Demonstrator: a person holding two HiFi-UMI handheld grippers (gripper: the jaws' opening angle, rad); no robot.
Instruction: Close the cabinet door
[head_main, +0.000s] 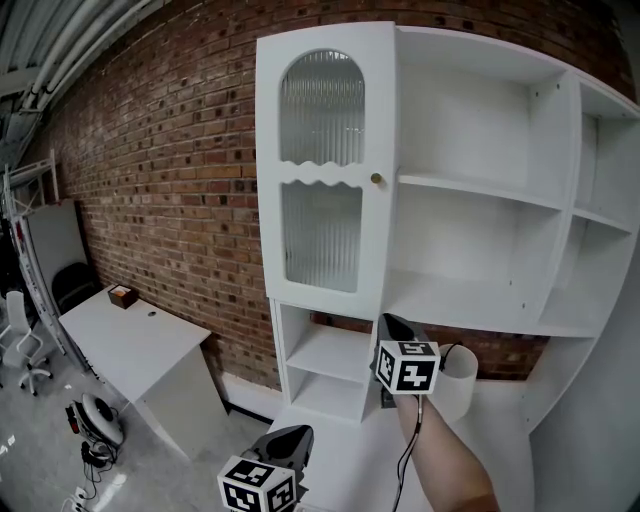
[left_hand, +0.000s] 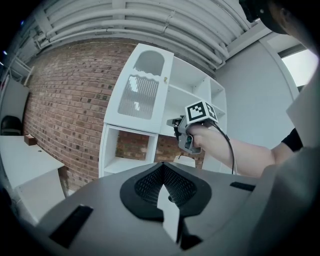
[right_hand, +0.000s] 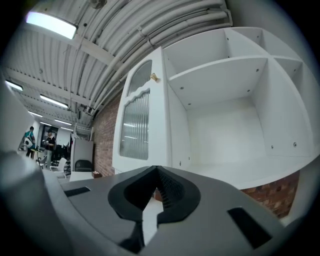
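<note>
White shelving cabinet (head_main: 470, 190), open compartments, standing against a brick wall (head_main: 170, 150). White counter (head_main: 345, 450) at the cabinet's foot, bearing one white cylindrical container (head_main: 458, 392). White desk (head_main: 130, 340) left of the cabinet, a small brown box (head_main: 123, 296) on its far end. Grey floor (head_main: 40, 440) further left of the cabinet: white office chair (head_main: 22, 345), round white appliance (head_main: 100, 418).

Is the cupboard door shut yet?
Not yet. Nothing is done: the cabinet door stands wide open, shelves showing. In hand: the right tool, shut and empty, is raised near the door's lower edge. To do: pushing the door closed.
</note>
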